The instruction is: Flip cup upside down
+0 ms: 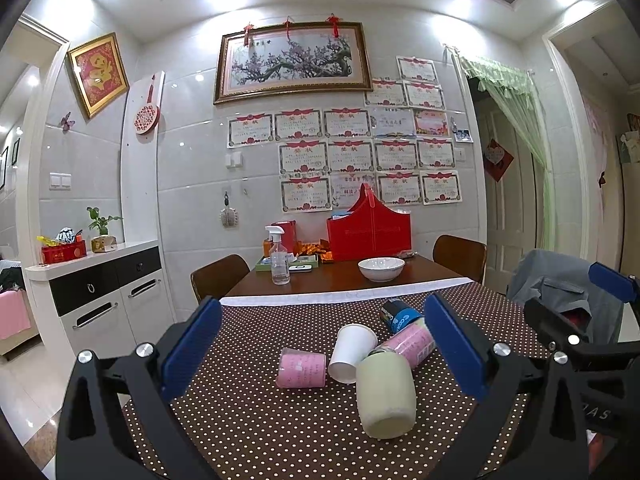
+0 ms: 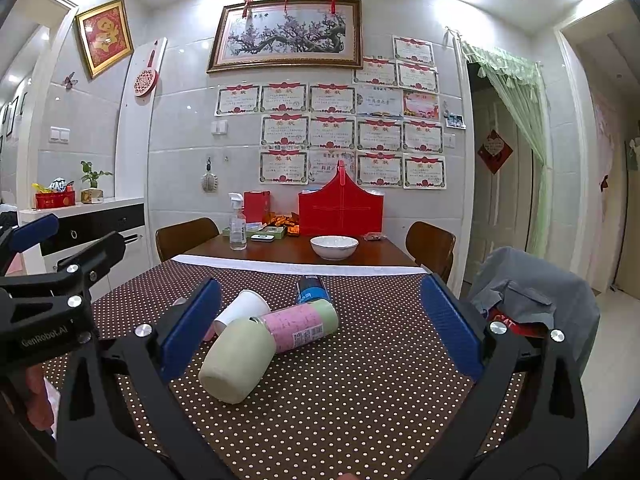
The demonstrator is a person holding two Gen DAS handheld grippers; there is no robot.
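Observation:
Several cups lie on their sides on the brown polka-dot tablecloth (image 1: pixel 256 432). Nearest is a pale green cup (image 1: pixel 386 394), base toward me; it also shows in the right wrist view (image 2: pixel 236 360). Behind it lie a white paper cup (image 1: pixel 352 352) (image 2: pixel 242 308), a pink cup (image 1: pixel 302 368), a pink-and-green tumbler (image 1: pixel 408 344) (image 2: pixel 304 326) and a blue can (image 1: pixel 400 314) (image 2: pixel 314 290). My left gripper (image 1: pixel 324 354) is open and empty, above the cups. My right gripper (image 2: pixel 320 328) is open and empty, the green cup near its left finger.
A white bowl (image 1: pixel 381 269), a spray bottle (image 1: pixel 279 256) and a red box (image 1: pixel 368 232) stand on the bare wood table (image 1: pixel 336 280) beyond the cloth. Wooden chairs flank it. A chair with grey clothing (image 2: pixel 532 308) is at right. A white cabinet (image 1: pixel 100 292) is at left.

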